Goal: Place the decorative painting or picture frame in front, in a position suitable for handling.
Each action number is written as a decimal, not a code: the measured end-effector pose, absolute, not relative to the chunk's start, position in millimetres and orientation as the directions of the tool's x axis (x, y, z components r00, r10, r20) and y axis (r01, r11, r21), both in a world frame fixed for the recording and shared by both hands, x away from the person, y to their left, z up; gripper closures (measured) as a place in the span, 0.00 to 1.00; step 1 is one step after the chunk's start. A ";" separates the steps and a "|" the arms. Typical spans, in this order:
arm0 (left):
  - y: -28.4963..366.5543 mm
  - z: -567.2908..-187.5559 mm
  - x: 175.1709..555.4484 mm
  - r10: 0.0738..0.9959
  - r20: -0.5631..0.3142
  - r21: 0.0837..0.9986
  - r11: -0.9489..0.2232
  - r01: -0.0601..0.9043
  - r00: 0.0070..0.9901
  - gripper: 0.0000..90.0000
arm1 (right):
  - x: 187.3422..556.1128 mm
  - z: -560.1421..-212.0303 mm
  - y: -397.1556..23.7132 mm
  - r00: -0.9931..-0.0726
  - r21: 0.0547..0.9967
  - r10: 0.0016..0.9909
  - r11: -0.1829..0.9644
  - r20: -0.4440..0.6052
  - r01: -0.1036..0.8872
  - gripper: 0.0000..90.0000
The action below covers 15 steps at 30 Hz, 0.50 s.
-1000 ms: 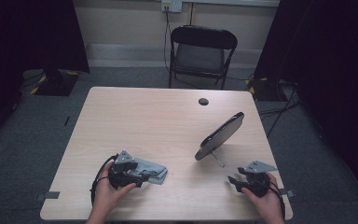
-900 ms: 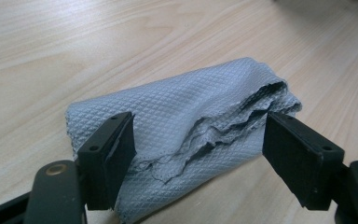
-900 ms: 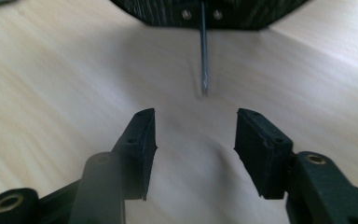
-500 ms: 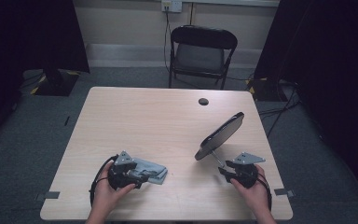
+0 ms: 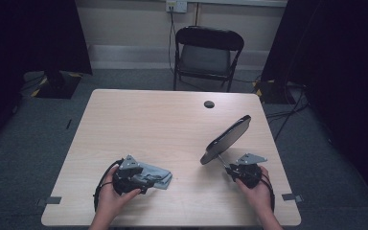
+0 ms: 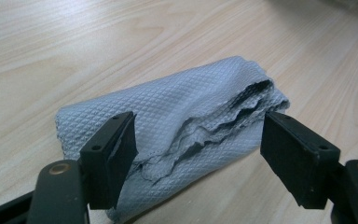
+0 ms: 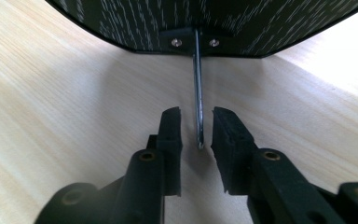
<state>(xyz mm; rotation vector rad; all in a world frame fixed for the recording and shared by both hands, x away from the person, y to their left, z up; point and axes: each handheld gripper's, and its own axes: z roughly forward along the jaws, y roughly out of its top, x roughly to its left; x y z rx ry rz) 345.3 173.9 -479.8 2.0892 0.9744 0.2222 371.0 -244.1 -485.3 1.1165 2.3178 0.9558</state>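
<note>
High view: looked down on a light wooden table (image 5: 148,120). Found the left gripper (image 5: 149,179) near the front edge, held in the left hand (image 5: 111,197) and pointing at a folded grey cloth (image 5: 162,173). Found the right gripper (image 5: 230,169) over on the other side, held in the right hand (image 5: 258,190) and pointing at a dark oval mirror (image 5: 226,138). Saw the mirror tilted, with a thin metal rod (image 5: 223,161) at its low end, well apart from the cloth. Spotted a small dark round thing (image 5: 209,104) farther back on the table, and a black folding chair (image 5: 206,52) behind the table.

Left gripper view: looked along two black jaws spread wide. Saw the cloth lying flat on the table between them, loose layered edges facing the gripper. Saw one jaw in front of one end of the cloth and the other jaw just beside the other end. Could not tell about touching. Saw no squeeze on the cloth.

Right gripper view: looked along two jaws nearly together, just been closing. Saw the shiny rod standing between them, with a small gap on each side, not pinched yet. Followed the rod up into a little bracket with two screws on the mirror.
</note>
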 end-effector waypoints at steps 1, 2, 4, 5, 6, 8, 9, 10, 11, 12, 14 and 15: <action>174.8 -479.5 345.5 0.709 -0.163 0.730 -0.381 0.567 0.686 0.30 | 372.0 -486.4 -243.5 -0.597 0.721 0.801 0.444 -0.054 0.531 0.86; 175.4 -479.3 345.4 0.711 -0.166 0.732 -0.376 0.569 0.683 0.30 | 372.8 -487.4 -243.3 -0.588 0.720 0.807 0.442 -0.058 0.535 0.90; 175.8 -478.9 345.1 0.712 -0.168 0.735 -0.371 0.568 0.682 0.30 | 374.3 -488.8 -243.2 -0.582 0.717 0.812 0.435 -0.050 0.545 0.96; 175.9 -479.2 344.7 0.711 -0.166 0.733 -0.375 0.568 0.684 0.31 | 375.7 -489.6 -243.2 -0.586 0.717 0.809 0.438 -0.050 0.543 0.99; 175.8 -479.4 344.5 0.712 -0.167 0.732 -0.375 0.570 0.682 0.31 | 376.1 -489.4 -243.0 -0.589 0.715 0.806 0.444 -0.056 0.540 0.99; 175.4 -480.3 343.9 0.714 -0.171 0.731 -0.371 0.573 0.679 0.31 | 376.6 -489.1 -243.3 -0.592 0.713 0.803 0.453 -0.066 0.536 0.99; 175.1 -480.9 343.6 0.715 -0.171 0.730 -0.371 0.574 0.678 0.31 | 376.9 -489.2 -243.7 -0.595 0.714 0.801 0.454 -0.064 0.534 0.99; 175.1 -480.9 343.6 0.715 -0.171 0.730 -0.371 0.574 0.678 0.31 | 376.9 -489.2 -243.7 -0.595 0.714 0.801 0.454 -0.064 0.534 0.99; 175.3 -480.9 343.5 0.712 -0.168 0.728 -0.377 0.573 0.682 0.31 | 377.3 -489.0 -244.6 -0.600 0.713 0.797 0.456 -0.061 0.533 0.99; 175.0 -480.9 343.2 0.712 -0.167 0.728 -0.377 0.573 0.682 0.31 | 377.3 -489.0 -244.6 -0.600 0.713 0.797 0.456 -0.061 0.533 0.99; 175.0 -480.5 343.2 0.711 -0.166 0.728 -0.379 0.572 0.683 0.31 | 377.6 -489.5 -246.3 -0.604 0.716 0.795 0.455 -0.058 0.530 0.99; 175.0 -480.5 343.2 0.711 -0.166 0.728 -0.379 0.572 0.683 0.31 | 377.6 -489.5 -246.3 -0.604 0.716 0.795 0.455 -0.058 0.530 0.99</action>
